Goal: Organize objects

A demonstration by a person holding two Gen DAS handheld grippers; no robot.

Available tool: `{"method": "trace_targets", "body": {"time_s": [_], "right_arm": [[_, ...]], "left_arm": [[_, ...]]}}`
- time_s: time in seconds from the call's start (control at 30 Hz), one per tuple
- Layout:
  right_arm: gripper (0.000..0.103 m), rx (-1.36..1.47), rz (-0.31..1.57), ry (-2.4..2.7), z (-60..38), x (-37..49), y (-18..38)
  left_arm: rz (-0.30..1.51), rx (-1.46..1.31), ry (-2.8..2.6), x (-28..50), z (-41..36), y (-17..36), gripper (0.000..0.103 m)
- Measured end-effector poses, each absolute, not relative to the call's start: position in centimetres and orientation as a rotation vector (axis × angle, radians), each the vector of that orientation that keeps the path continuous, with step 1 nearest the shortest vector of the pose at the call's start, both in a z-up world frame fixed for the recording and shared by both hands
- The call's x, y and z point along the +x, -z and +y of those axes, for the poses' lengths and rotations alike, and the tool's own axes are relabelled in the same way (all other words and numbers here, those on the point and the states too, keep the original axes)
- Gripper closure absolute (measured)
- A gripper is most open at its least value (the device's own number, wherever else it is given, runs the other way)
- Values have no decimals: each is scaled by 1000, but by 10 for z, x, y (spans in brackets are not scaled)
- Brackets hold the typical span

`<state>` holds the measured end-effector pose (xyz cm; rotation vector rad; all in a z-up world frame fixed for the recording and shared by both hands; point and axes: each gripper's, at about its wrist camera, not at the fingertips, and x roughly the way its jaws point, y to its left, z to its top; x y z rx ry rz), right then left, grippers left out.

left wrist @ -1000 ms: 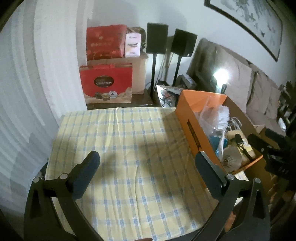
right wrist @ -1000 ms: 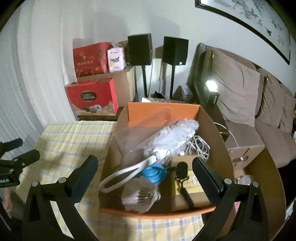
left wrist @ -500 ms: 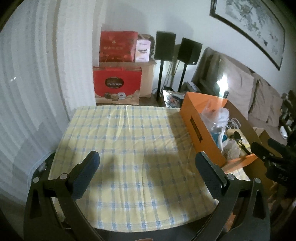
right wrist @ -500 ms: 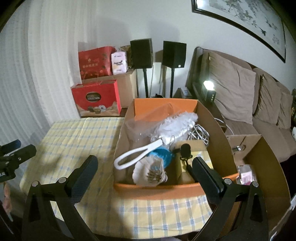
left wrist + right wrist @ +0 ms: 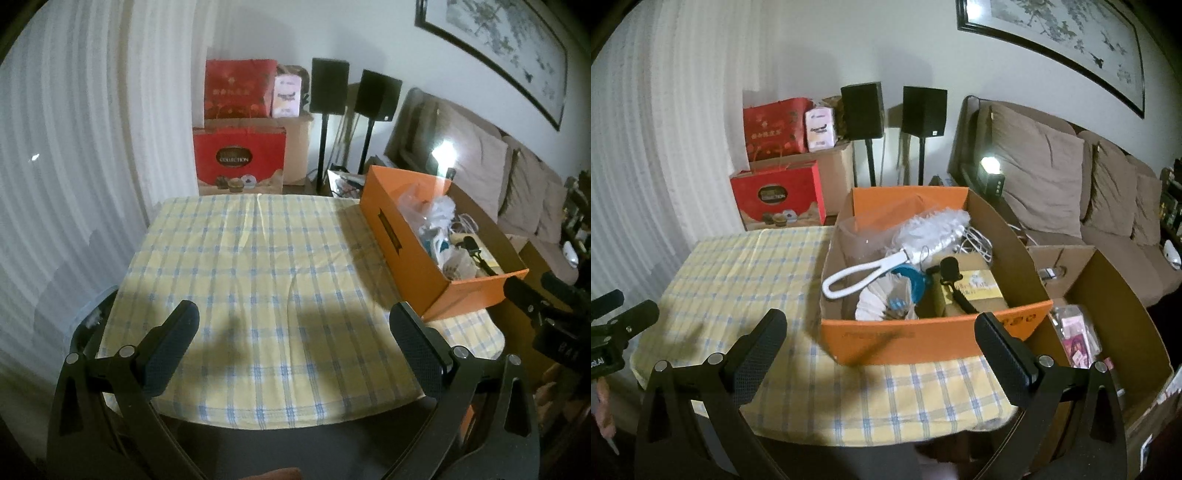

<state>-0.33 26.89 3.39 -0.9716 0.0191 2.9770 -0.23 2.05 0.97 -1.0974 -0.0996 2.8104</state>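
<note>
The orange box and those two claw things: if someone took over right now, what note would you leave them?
Left gripper: open, empty, above the checked tablecloth.
Right gripper: open, empty, in front of the orange box.
The box sits on the cloth at the table's right side, holding a white duster, shuttlecocks, a blue item, a small black mic, a yellow-labelled carton and white cables.
Done: nothing taken out.
Left: everything in the box to organize.
</note>
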Motion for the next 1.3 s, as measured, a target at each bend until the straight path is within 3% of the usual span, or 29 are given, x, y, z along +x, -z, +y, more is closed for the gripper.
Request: {"method": "trace_targets", "body": {"time_s": [1.3], "right_arm": [[0,-942,-15,-2944,269,15,-27]], "left_arm": [[-97,-1127,-2808,7,23,4,0]]}}
